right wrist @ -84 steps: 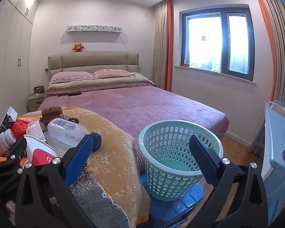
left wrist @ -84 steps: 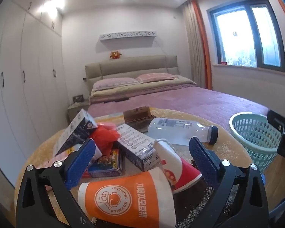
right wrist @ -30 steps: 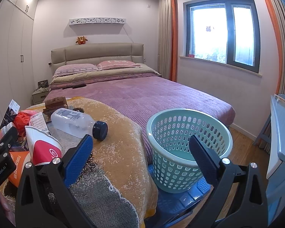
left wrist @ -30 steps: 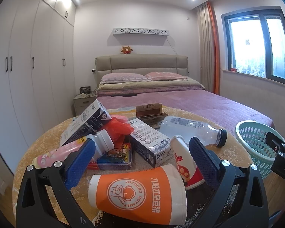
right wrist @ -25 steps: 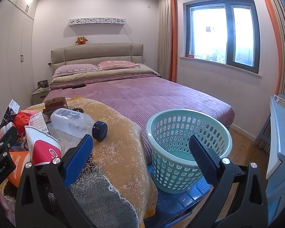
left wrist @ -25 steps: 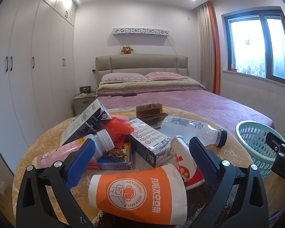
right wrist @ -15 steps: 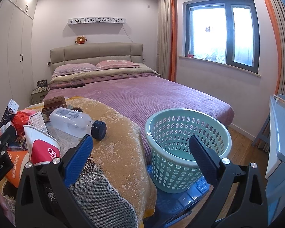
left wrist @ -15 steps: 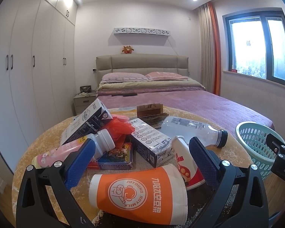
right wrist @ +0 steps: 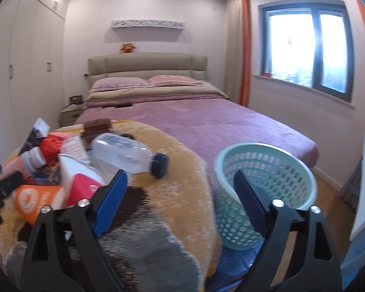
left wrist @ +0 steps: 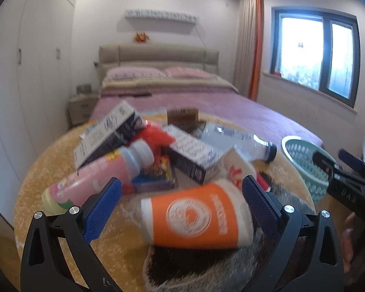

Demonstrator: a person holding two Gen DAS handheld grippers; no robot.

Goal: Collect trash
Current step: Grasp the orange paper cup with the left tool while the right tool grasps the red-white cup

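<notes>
Basket (right wrist: 267, 170) right of table (right wrist: 182, 170), seemingly lower.

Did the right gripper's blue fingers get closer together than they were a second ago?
Yes. The right gripper is closing on nothing: its right finger now stands in front of the basket's left wall, where before it covered the basket's right side.

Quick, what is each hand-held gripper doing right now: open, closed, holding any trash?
Left hand-held gripper: open, holding nothing.
Right hand-held gripper: jaws closing, nothing between them.

An orange-and-white paper cup (left wrist: 197, 215), a pink plastic bottle (left wrist: 92, 180), a perforated mint-green plastic basket (right wrist: 265, 189), and a mustard-yellow, possibly speckled, fuzzy cloth (right wrist: 182, 170).
</notes>
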